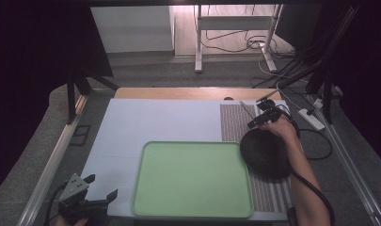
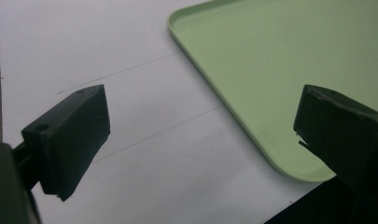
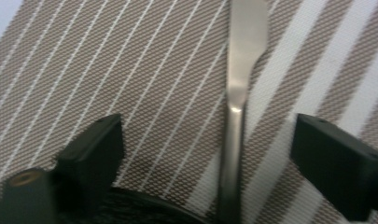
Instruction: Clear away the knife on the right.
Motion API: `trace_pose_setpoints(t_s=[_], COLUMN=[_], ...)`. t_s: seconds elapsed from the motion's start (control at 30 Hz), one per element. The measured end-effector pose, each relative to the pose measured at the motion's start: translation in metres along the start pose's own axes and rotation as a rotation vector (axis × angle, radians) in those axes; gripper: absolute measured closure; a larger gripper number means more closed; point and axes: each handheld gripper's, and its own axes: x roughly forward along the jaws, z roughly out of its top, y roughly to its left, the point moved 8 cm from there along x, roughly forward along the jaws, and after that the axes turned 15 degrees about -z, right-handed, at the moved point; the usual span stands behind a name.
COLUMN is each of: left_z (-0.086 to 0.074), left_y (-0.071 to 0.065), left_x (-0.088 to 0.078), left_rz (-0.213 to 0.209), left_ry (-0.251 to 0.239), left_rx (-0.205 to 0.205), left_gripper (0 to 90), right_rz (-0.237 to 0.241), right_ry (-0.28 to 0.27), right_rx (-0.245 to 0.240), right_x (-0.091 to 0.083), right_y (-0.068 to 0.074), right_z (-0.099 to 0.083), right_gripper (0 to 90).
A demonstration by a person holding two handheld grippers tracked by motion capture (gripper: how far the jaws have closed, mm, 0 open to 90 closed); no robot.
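Tools differ: your left tool (image 1: 96, 190) rests spread and empty at the counter's (image 1: 155, 122) near-left corner beside the green tray (image 1: 193, 179); your right tool (image 3: 207, 154) hangs spread astride the knife (image 3: 235, 107) on the striped mat (image 3: 107, 70), beyond the black plate (image 1: 265, 153); lower squarely, centre the handle, then close gently.

A pale green rectangular plastic tray (image 1: 193, 181) lies at the near edge of a white table sheet (image 1: 146, 122), faintly ruled with thin grey lines. Along the sheet's right edge runs a woven placemat (image 1: 233, 122), brown with fine white pinstripes that widen into broad brown and white bands toward the right. On it rest a round black plate (image 1: 265, 153) and a plain silver metal knife (image 3: 235, 93). Both grippers' jaws are matt black.
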Motion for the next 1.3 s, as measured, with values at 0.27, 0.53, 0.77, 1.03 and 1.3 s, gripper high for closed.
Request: trace_pose_setpoints(t_s=[0.27, 0.53, 0.77, 1.03, 1.3], left_z=[0.000, 0.000, 0.000, 0.000, 0.000], left_y=[0.000, 0.000, 0.000, 0.000, 0.000], left_x=[0.000, 0.000, 0.000, 0.000, 0.000], left_rz=[-0.001, -0.001, 0.000, -0.001, -0.001], left_ry=[-0.001, 0.000, 0.001, 0.000, 0.001], left_rx=[-0.002, -0.002, -0.001, -0.002, -0.005], left_gripper=[4.5, 4.5, 4.5, 4.5, 4.5], right_rz=[-0.088, -0.086, -0.067, -0.071, -0.095], right_ry=[-0.007, 0.032, 0.042, 0.018, -0.051], right_rx=[-0.062, -0.071, -0.065, -0.107, -0.087], right_x=[-0.001, -0.005, -0.006, -0.005, -0.015], right_y=[-0.004, -0.004, -0.007, -0.013, -0.031], right_z=[-0.002, -0.004, -0.005, -0.004, 0.001], right_gripper=[42.5, 68.9, 79.6, 79.9, 79.9])
